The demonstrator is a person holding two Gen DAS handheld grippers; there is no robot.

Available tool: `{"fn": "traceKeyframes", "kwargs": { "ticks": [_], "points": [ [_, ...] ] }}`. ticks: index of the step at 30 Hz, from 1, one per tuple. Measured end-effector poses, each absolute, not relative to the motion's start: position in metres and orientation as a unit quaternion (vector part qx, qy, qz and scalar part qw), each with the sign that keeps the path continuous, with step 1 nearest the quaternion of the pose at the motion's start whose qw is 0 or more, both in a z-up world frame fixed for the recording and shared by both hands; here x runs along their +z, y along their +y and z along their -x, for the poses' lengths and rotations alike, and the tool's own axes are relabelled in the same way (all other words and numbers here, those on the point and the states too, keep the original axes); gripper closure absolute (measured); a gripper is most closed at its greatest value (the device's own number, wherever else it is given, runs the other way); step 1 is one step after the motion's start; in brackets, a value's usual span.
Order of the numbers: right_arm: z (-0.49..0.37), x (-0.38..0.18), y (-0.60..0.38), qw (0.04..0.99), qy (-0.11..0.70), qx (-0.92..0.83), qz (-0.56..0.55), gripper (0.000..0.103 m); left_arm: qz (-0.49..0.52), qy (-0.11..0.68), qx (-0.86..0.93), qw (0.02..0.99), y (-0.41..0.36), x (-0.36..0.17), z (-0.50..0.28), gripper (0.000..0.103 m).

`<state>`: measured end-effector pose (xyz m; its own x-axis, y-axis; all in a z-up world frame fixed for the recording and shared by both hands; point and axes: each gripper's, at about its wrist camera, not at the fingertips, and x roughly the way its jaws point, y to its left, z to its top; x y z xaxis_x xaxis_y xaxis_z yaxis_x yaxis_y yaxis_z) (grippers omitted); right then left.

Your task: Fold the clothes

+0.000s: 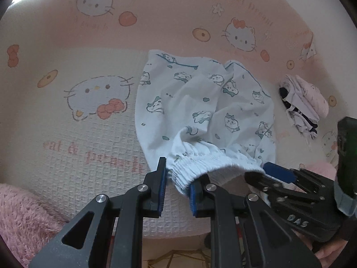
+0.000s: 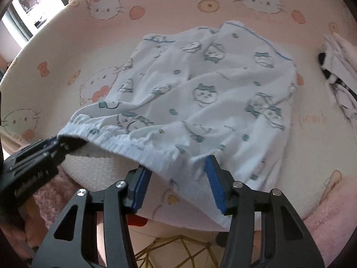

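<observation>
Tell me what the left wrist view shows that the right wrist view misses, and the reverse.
Only the left wrist view: the whole folded pile lying on the bed right of the shorts, and the left claw straddling one end of the waistband, pads apart.

Only the right wrist view: a window at upper left, a gold wire frame on the floor, and the right claw wide open around the waistband's other end.

Both: the light blue printed shorts spread on the pink cartoon-cat sheet, waistband nearest the cameras.
</observation>
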<state>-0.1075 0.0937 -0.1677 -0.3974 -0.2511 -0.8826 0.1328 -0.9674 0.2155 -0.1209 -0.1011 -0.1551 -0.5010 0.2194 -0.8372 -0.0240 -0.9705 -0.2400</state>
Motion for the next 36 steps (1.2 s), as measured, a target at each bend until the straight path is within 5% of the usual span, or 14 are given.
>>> {"fn": "traceKeyframes", "kwargs": {
  "ticks": [4, 10, 16, 21, 24, 30, 36],
  "points": [
    [0.109, -0.159, 0.097, 0.146, -0.083, -0.83, -0.532, 0.053, 0.496, -0.093, 0.86, 0.073, -0.096, -0.157, 0.12, 0.085],
    [0.107, -0.152, 0.066, 0.176, -0.013, -0.829, -0.531, 0.052, 0.497, -0.098, 0.859, 0.072, -0.099, -0.157, 0.119, 0.085],
    [0.119, -0.186, 0.054, 0.084, 0.08, -0.834, -0.54, 0.057, 0.511, -0.082, 0.852, 0.075, -0.095, -0.17, 0.119, 0.085],
    [0.121, -0.171, 0.109, -0.03, 0.054, -0.861, -0.504, 0.058, 0.535, -0.048, 0.842, 0.05, -0.095, -0.188, 0.126, 0.085],
    [0.113, -0.148, 0.154, -0.094, 0.019, -0.883, -0.459, 0.067, 0.545, -0.05, 0.835, 0.044, -0.093, -0.195, 0.13, 0.082],
    [0.109, -0.133, 0.184, 0.023, -0.065, -0.876, -0.478, 0.059, 0.519, -0.078, 0.848, 0.069, -0.086, -0.187, 0.129, 0.08],
    [0.095, -0.14, 0.11, 0.176, -0.01, -0.853, -0.491, 0.048, 0.495, -0.126, 0.856, 0.077, -0.096, -0.175, 0.127, 0.08]
  ]
}}
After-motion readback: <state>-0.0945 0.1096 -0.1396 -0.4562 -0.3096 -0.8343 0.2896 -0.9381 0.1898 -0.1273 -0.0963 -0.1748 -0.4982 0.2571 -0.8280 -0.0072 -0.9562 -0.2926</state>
